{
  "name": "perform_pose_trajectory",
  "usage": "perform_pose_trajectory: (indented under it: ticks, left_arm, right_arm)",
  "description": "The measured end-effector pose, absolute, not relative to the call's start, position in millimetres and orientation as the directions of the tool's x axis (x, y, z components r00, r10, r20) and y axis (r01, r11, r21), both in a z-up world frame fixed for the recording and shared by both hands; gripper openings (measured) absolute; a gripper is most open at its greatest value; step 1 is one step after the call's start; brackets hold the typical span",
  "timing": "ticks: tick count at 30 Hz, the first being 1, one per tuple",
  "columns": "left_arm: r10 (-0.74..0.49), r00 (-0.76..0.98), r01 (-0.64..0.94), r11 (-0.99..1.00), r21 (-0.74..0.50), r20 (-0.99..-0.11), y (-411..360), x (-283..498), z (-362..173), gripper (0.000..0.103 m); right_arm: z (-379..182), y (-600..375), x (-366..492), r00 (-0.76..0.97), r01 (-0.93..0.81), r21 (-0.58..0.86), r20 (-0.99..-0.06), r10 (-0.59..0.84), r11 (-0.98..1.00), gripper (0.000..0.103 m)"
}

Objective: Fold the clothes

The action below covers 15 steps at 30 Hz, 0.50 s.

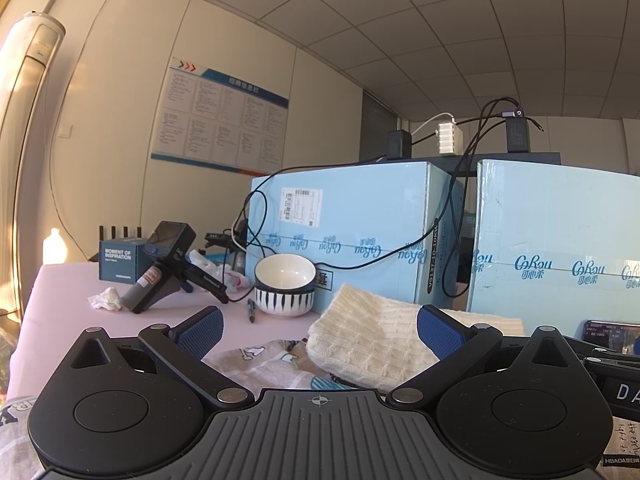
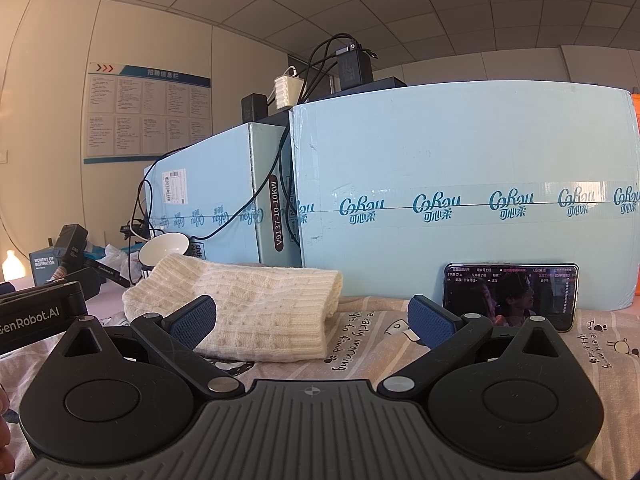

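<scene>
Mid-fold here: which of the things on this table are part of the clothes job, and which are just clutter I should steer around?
Job:
cream knit sweater, already folded
printed cloth spread under it
left gripper and right gripper, both open and empty

Clutter:
phone propped against the blue cartons
striped bowl
black marker
crumpled tissue
spare handheld gripper
cables

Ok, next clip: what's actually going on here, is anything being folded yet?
Not yet. A person holds two handheld grippers low over a printed cloth spread on the table. Both the left tool and the right tool are open and grip nothing. A folded cream knit garment lies on the cloth just ahead of them, untouched. A phone playing video leans against the light-blue boxes behind, and a striped bowl sits further back.
</scene>
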<state>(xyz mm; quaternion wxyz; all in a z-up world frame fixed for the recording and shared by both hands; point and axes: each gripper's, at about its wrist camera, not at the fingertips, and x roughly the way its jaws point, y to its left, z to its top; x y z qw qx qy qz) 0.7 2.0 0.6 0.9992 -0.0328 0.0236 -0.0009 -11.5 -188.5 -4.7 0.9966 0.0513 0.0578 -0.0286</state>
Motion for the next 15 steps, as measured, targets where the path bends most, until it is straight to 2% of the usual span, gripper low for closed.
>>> perform_pose_trajectory:
  ticks: [15]
  left_arm:
    - [-0.002, 0.999, -0.001, 0.997, -0.082, -0.042, 4.0, -0.6, 1.5, 0.103]
  right_arm:
    - [-2.1, -188.9, -18.0, 0.995, 0.062, 0.104, -0.084, -0.053, 0.993, 0.103]
